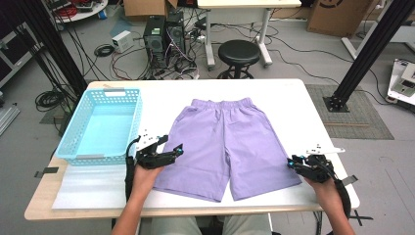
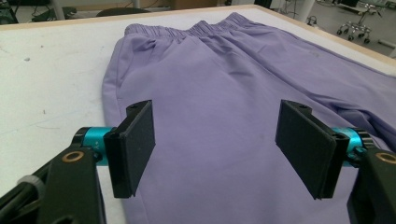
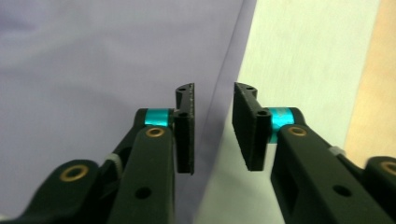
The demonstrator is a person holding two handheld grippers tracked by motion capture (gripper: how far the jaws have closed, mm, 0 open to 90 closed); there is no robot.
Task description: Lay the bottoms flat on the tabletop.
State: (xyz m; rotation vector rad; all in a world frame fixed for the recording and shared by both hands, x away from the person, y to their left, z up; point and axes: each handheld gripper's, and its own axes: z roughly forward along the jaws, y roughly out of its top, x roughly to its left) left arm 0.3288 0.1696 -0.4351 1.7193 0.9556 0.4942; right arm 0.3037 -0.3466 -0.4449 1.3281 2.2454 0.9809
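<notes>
Biggest worry for us: the shorts (image 1: 222, 147) lie flat across the middle of the surface (image 1: 293, 98), waistband toward the top of the frame, both legs running down to the lower edge. If we're folding them, the two sides need to lift together. The hand-held grippers aren't matched right now, so we'd guess one side could come up first and drag the fabric into a skewed crease.

Next risk is on the right. In the right gripper view the jaws of the right hand-held gripper (image 3: 213, 126) stand narrow with nothing between them, straddling the hem line where purple meets white. A pinch from there might catch just a sliver of cloth and slip off, or grab nothing.

Smaller one: the left hand-held gripper (image 2: 219, 149) has its jaws spread wide above the fabric, empty. Closing flat onto it could scoop only the top layer, we think.

The basket (image 1: 100, 125) at the left of the high view sits near the left hand; a wide swing could bump it.

Poses: in the high view the left one (image 1: 169, 149) points right over the left leg's outer edge, and the right one (image 1: 296, 161) points left at the right leg's lower corner, both forearms coming up from the bottom edge.
</notes>
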